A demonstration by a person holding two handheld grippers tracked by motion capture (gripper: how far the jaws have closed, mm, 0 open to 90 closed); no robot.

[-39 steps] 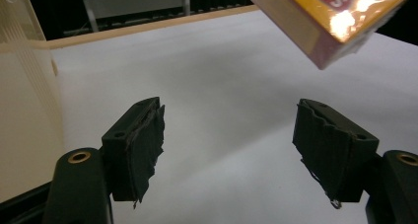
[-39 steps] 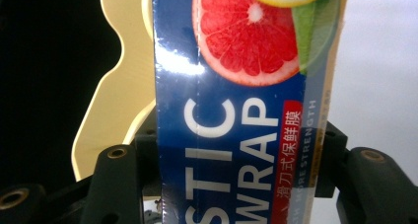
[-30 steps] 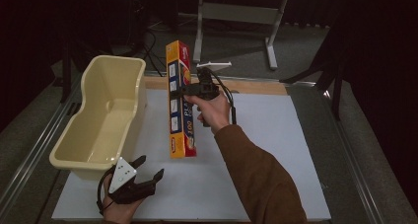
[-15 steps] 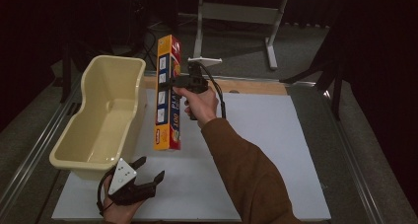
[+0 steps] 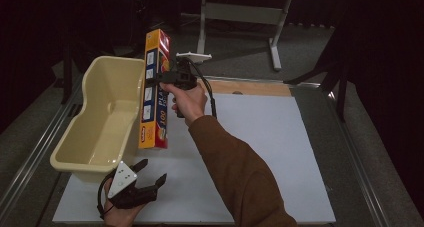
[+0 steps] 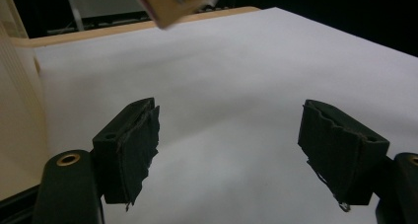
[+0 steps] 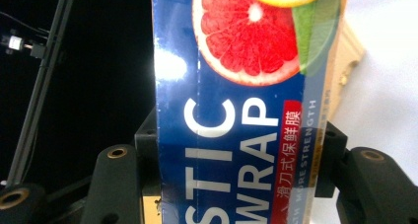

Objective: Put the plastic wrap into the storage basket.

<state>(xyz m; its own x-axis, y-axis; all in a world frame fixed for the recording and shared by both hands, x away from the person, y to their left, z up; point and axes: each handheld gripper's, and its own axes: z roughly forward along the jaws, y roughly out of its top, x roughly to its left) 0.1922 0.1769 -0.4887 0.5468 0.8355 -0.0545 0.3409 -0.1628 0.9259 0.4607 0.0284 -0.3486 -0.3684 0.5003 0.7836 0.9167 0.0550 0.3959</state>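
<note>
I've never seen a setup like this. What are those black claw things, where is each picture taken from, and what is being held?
A person holds a hand-operated gripper in each hand. The high view looks down on a table covered by a white sheet. The other two pictures come from cameras riding on the grippers, looking along their black jaws. The right gripper is shut on a long box of plastic wrap, lifted beside a cream tub. Its own camera shows the box close up between the jaws. The left gripper rests near the table's front edge, open and empty.
</note>
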